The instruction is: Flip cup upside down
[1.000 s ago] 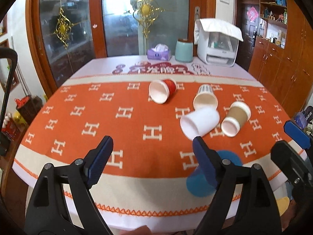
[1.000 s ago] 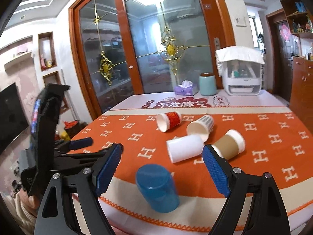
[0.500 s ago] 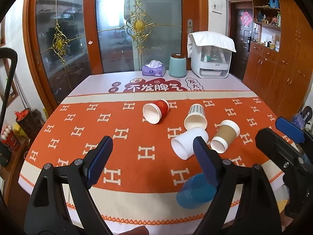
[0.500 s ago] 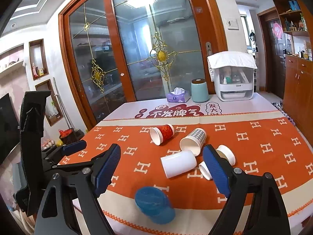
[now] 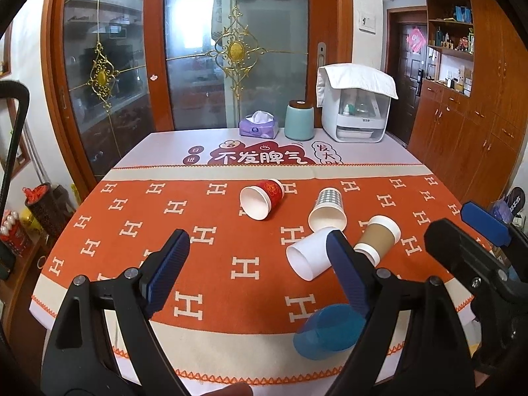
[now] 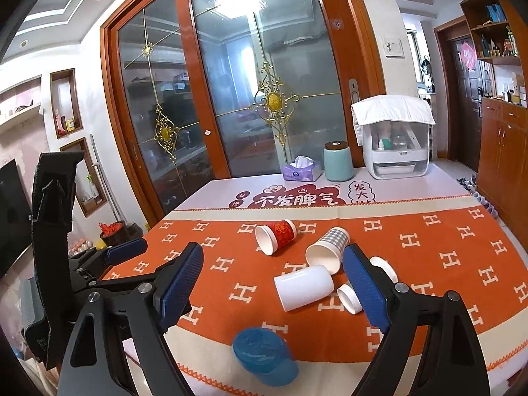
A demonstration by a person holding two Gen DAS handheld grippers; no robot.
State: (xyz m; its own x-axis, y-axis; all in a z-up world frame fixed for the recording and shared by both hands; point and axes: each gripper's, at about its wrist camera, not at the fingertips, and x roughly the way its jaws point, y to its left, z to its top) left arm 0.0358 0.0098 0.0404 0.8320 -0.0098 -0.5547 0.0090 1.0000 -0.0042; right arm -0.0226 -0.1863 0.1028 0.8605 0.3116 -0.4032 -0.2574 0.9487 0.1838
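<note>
While brown cup (image 5: 378, 238) shows whole — right view hides it

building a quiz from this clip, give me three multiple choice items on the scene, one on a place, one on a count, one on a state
1. Where does the blue cup lie?
A. beside the tissue box
B. near the table's front edge
C. between the red and checked cups

2. How many cups are on the orange tablecloth?
A. three
B. five
C. seven

3. How is the white cup placed?
A. on its side
B. upright
C. upside down

Answers: 1 B, it sits on the cream border by the zigzag trim. 2 B, red cup, checked cup, white, brown cup, blue. 3 A, its open mouth faces sideways.
</note>
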